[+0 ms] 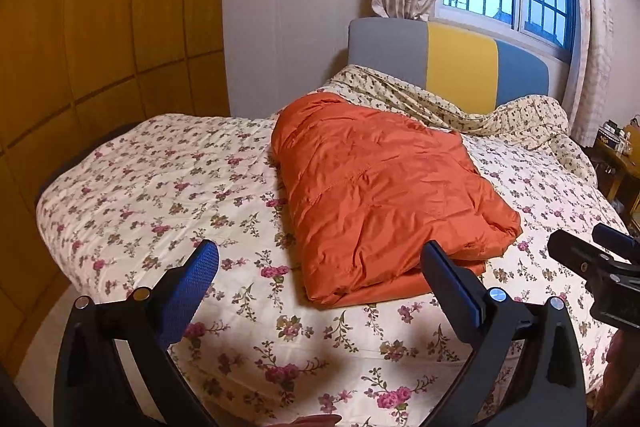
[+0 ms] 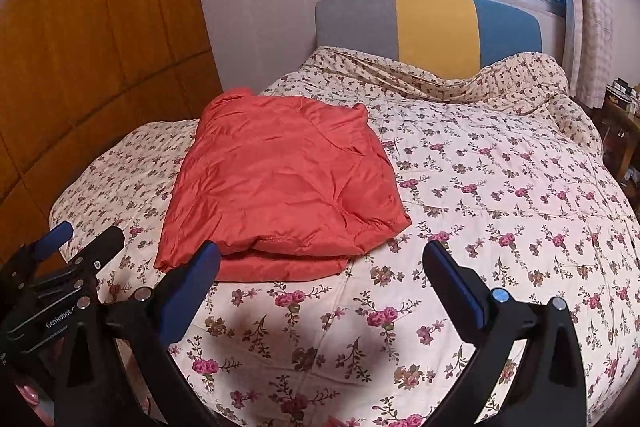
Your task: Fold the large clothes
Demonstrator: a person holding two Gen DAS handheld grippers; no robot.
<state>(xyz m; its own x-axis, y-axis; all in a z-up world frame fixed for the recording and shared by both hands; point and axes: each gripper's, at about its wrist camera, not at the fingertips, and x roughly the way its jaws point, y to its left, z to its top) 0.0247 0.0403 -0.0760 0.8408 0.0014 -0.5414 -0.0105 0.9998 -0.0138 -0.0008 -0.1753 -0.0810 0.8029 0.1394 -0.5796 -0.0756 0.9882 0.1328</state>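
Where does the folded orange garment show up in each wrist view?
Left wrist: the orange garment lies centre, slightly right, its near corner behind the open left gripper's right finger.
Right wrist: orange garment lies left of centre, behind the open right gripper's left finger.
Shared landmark: grey-yellow-blue headboard.

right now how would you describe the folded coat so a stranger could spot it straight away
Find the bed with the flowered quilt and the grey, yellow and blue headboard under the window. On its near left part lies the coat, a puffy folded bundle. It is the only plain orange thing on the patterned covers.
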